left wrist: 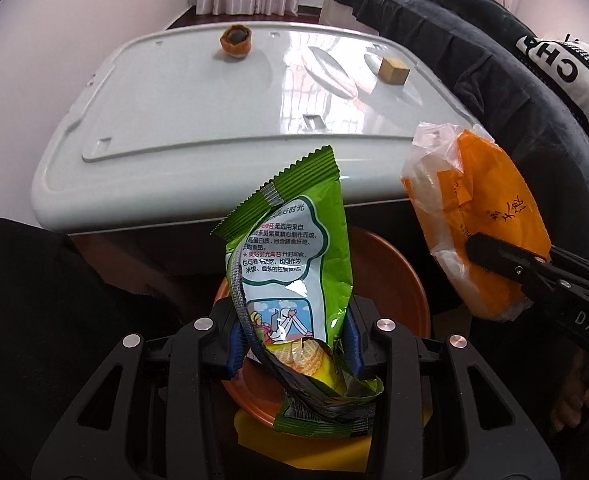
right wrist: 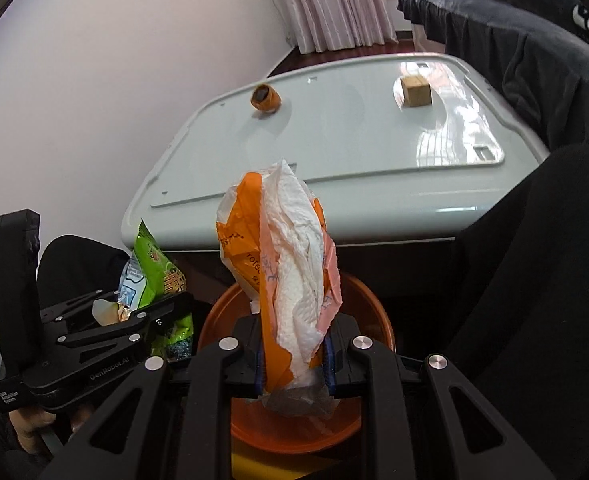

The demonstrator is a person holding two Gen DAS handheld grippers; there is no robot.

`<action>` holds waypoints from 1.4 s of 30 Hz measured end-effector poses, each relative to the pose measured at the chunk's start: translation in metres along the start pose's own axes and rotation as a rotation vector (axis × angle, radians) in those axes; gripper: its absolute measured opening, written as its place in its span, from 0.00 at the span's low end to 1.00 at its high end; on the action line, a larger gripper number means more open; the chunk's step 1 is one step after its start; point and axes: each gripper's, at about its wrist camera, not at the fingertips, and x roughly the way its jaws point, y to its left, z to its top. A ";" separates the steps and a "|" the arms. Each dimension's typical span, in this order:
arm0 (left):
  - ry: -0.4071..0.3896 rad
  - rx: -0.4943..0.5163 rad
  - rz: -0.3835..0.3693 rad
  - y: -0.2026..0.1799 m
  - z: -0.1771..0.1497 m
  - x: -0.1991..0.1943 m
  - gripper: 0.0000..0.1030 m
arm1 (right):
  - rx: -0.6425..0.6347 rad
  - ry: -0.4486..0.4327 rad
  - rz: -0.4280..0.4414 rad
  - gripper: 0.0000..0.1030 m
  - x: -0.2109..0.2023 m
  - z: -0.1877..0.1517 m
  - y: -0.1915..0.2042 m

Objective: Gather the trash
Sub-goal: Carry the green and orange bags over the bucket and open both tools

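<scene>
green wrapper (left wrist: 294,264) pinched by left gripper (left wrist: 294,350), orange wrapper (right wrist: 278,264) by right gripper (right wrist: 294,364), over orange bin (right wrist: 370,312).

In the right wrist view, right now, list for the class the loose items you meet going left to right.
Green snack bag → orange-wrapped dark piece on the white lid → orange wrapper with tissue → small wooden block.
</scene>
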 end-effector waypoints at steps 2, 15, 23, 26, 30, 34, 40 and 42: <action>0.010 0.001 -0.001 0.000 0.000 0.002 0.36 | 0.000 0.007 -0.001 0.20 0.001 -0.001 0.000; 0.044 0.006 -0.004 -0.002 0.001 0.009 0.36 | -0.026 0.049 -0.016 0.20 0.005 -0.003 0.005; 0.052 -0.003 -0.007 -0.001 0.001 0.012 0.36 | -0.017 0.061 -0.015 0.21 0.006 -0.003 0.005; 0.056 -0.008 -0.007 0.000 0.001 0.013 0.36 | -0.009 0.065 -0.012 0.21 0.008 -0.002 0.004; 0.069 -0.009 -0.006 0.000 0.001 0.016 0.36 | -0.006 0.069 -0.008 0.21 0.008 -0.001 0.003; 0.070 -0.006 -0.004 -0.001 0.001 0.016 0.36 | -0.005 0.069 -0.007 0.21 0.008 -0.002 0.002; 0.077 -0.008 0.022 -0.001 0.002 0.016 0.52 | -0.009 0.075 -0.006 0.34 0.009 -0.001 0.003; 0.070 -0.015 0.040 0.001 0.002 0.015 0.74 | -0.011 0.071 -0.009 0.43 0.008 -0.001 0.003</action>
